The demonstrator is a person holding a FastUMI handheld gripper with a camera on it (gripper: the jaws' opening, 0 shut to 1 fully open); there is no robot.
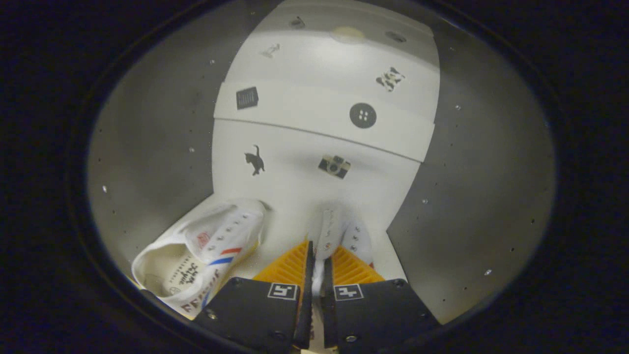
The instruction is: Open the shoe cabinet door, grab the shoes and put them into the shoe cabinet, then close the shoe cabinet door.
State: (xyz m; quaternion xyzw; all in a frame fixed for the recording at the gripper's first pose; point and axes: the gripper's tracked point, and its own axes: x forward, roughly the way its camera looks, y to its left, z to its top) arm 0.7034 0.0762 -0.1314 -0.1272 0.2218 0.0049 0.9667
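The claw [318,260] is nearly closed and pinches the edge of one shoe [339,233] in front of the shoe cabinet [314,142]. The second shoe [196,255] lies at 9 o'clock from the fingers. The doors look closed, so I judge both shoes are not stored yet.

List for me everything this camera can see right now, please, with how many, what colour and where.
Shoe cabinet: one, white, with small dark picture stickers on its doors, standing beyond the fingers; an upper door juts out a little.
Held shoe: one, white, with a row of eyelets, pinched between the fingers, pointing toward the cabinet.
Second shoe: one, white with red and blue stripes, lying beside the fingers, at the cabinet's foot.
Booth walls: grey, dotted with small holes, on both sides of the cabinet.
Gripper: one, fingers shut on the held shoe.
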